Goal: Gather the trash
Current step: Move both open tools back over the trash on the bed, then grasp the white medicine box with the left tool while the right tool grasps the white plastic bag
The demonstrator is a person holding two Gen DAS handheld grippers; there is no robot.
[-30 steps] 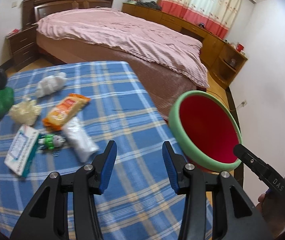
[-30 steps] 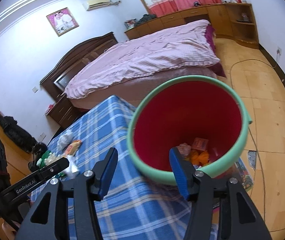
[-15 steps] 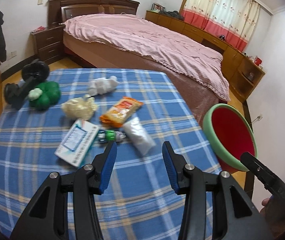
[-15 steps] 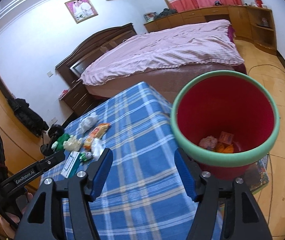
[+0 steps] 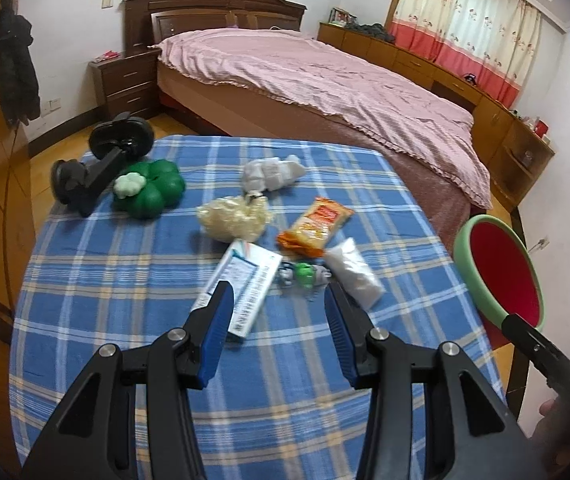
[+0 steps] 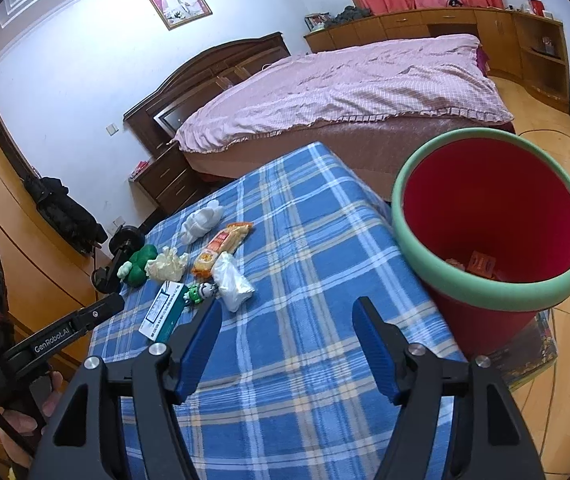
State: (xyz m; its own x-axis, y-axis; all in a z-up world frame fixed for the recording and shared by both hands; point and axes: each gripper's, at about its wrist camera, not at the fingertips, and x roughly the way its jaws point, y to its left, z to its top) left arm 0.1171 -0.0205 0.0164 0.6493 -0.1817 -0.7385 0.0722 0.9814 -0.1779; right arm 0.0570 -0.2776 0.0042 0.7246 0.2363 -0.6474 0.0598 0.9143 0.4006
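Above the plaid table [image 5: 133, 280], left gripper [image 5: 277, 312] hovering parted, empty; right gripper [image 6: 287, 328] widening, empty, beside red bin [image 6: 493, 216].

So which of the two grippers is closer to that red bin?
Right. The right gripper hovers open just beside the red bin; the left gripper is farther, over the blue-and-white box on the table.

Table under blue plaid cloth [image 5: 125, 280] | on it: white crumpled wad [image 5: 273, 172], yellowish crumpled bag [image 5: 235, 218], orange snack packet [image 5: 317, 226], clear plastic bag [image 5: 355, 272], white-teal box [image 5: 243, 286], small green-white toy [image 5: 305, 274], green plush [image 5: 149, 190] at far-left edge.
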